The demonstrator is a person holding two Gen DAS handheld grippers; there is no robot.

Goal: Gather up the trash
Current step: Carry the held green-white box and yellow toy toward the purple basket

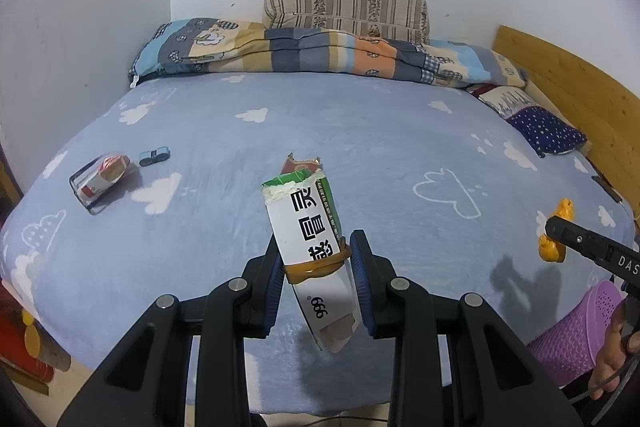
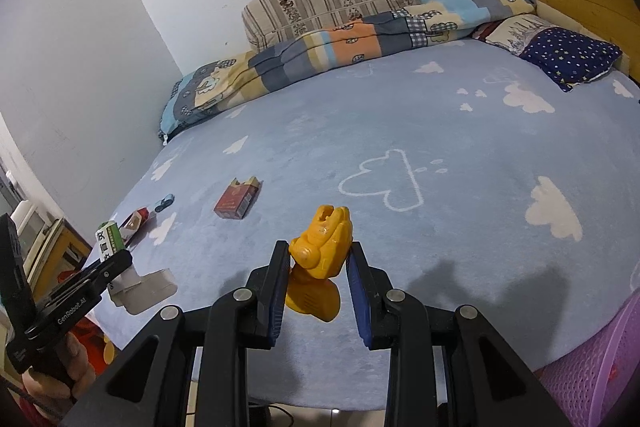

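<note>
My left gripper (image 1: pixel 318 261) is shut on a torn white and green medicine box (image 1: pixel 306 223) and holds it above the blue bed. It also shows in the right wrist view (image 2: pixel 109 237). My right gripper (image 2: pixel 319 261) is shut on a crushed yellow plastic piece (image 2: pixel 320 259), seen in the left wrist view too (image 1: pixel 554 233). A red cigarette pack (image 2: pixel 237 202) lies on the bed; in the left wrist view only its top (image 1: pixel 300 165) shows behind the box. A red and white wrapper (image 1: pixel 105 177) lies at the left. A small blue clip (image 1: pixel 154 155) lies beside it.
A purple perforated basket (image 1: pixel 576 335) stands at the bed's near right edge, also in the right wrist view (image 2: pixel 600 367). A folded quilt (image 1: pixel 304 53) and pillows (image 1: pixel 346 7) lie at the back. A wooden headboard (image 1: pixel 568 83) is at the right.
</note>
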